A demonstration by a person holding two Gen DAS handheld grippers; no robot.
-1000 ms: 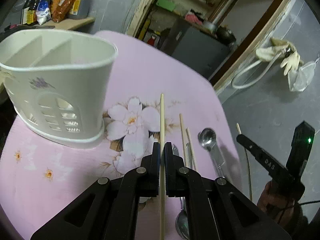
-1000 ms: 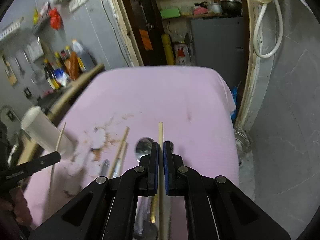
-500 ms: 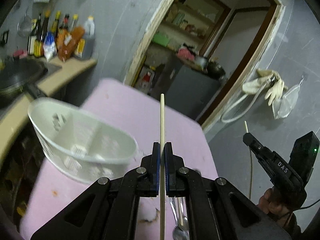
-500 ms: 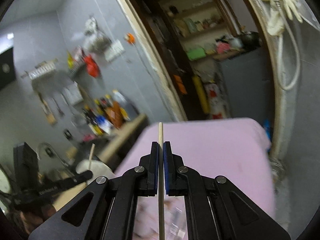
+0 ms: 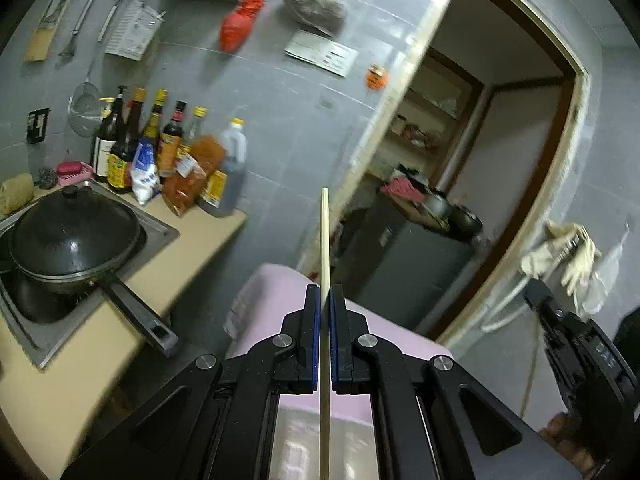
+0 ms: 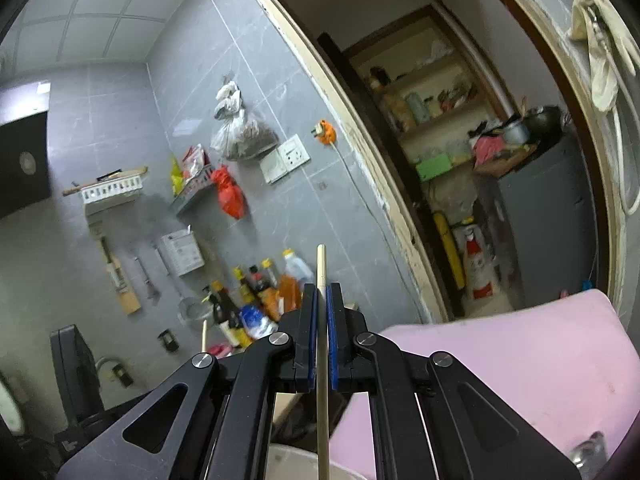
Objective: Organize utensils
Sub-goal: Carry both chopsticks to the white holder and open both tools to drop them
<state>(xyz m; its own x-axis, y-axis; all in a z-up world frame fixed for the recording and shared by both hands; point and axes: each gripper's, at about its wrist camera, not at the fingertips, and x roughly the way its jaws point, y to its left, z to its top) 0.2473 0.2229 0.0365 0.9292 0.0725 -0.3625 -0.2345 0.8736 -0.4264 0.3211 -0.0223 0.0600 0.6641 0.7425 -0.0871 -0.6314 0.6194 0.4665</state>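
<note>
Left gripper (image 5: pixel 325 292): pads pinching a wooden chopstick (image 5: pixel 325 236), which is running between them and projecting forward, above the pink-covered table's (image 5: pixel 264 292) far edge.

Right gripper (image 6: pixel 320 290): likewise clamping a second chopstick (image 6: pixel 321 268), tip protruding just past the pads.

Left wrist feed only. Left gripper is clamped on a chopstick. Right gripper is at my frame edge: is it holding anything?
Observer: Yes. The right gripper is shut on its own chopstick, whose tip sticks out past the fingers.
Operator: What's under it?
Observer: A pale curved rim shows below the fingers. It may be the utensil holder, but too little of it shows to be sure.
Operator: Any utensils on the cloth?
Observer: One shiny metal piece at the lower right of the pink cloth, possibly a spoon.
</note>
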